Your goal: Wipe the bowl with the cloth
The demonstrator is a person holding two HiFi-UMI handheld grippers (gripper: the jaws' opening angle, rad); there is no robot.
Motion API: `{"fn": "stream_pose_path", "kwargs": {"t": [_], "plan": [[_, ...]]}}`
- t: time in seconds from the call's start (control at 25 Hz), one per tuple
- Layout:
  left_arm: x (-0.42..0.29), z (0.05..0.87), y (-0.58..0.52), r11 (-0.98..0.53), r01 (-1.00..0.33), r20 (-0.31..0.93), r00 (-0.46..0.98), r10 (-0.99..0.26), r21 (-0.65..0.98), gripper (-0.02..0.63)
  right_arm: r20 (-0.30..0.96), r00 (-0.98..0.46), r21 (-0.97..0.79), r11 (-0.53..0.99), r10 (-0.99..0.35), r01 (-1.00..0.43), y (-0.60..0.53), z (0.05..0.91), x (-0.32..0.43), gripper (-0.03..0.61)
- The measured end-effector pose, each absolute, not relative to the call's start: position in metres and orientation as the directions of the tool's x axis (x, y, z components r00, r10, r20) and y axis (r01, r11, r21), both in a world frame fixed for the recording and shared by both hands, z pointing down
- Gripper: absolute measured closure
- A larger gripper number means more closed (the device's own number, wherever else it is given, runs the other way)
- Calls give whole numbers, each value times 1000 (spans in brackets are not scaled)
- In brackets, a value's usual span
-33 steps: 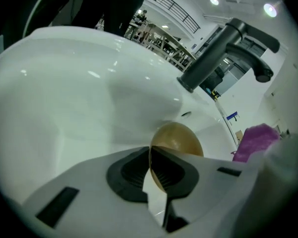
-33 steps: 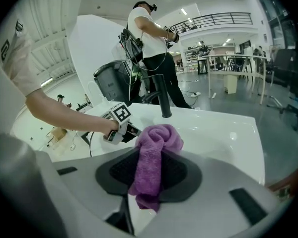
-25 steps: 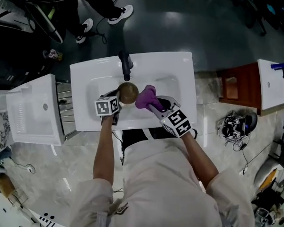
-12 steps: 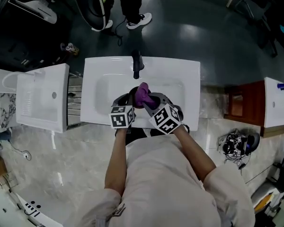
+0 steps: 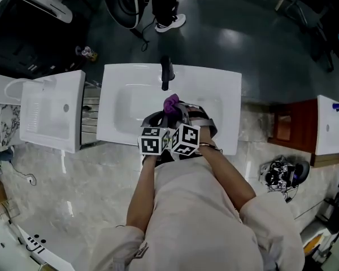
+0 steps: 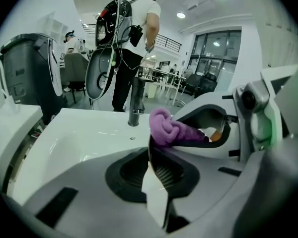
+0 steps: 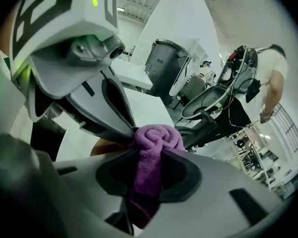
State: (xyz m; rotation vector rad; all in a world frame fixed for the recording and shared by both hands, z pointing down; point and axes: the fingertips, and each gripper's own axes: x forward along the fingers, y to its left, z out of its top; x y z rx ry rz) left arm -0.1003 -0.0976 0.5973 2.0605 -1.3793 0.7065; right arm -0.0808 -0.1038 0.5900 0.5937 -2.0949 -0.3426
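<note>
Cloth (image 7: pixel 156 139) purple, plush, rolled, bowl (image 7: pixel 106 147) perhaps wooden

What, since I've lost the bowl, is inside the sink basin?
The purple cloth, clamped in the right gripper's jaws, shows above the sink basin. The bowl is almost wholly hidden; only a tan sliver shows in the right gripper view.
</note>
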Motion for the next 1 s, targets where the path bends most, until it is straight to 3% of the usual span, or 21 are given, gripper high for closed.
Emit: {"fn": "stream_pose_path", "kwargs": {"t": [0.24,0.52,1.0], "plan": [[-113,591,-103,-293,-944,669,315,-673,151,585,728,-410,471,836,-549,-282,-110,598,-66,478],[-125,593,-106,-275,-952,665,293,-687,136,584,787,-391,392,876,-478,-282,-95,609,-59,479],[-154,576,-118,-242,-962,635,265,-726,125,581,807,-460,308,929,-370,-206,-59,612,-90,480]]}}
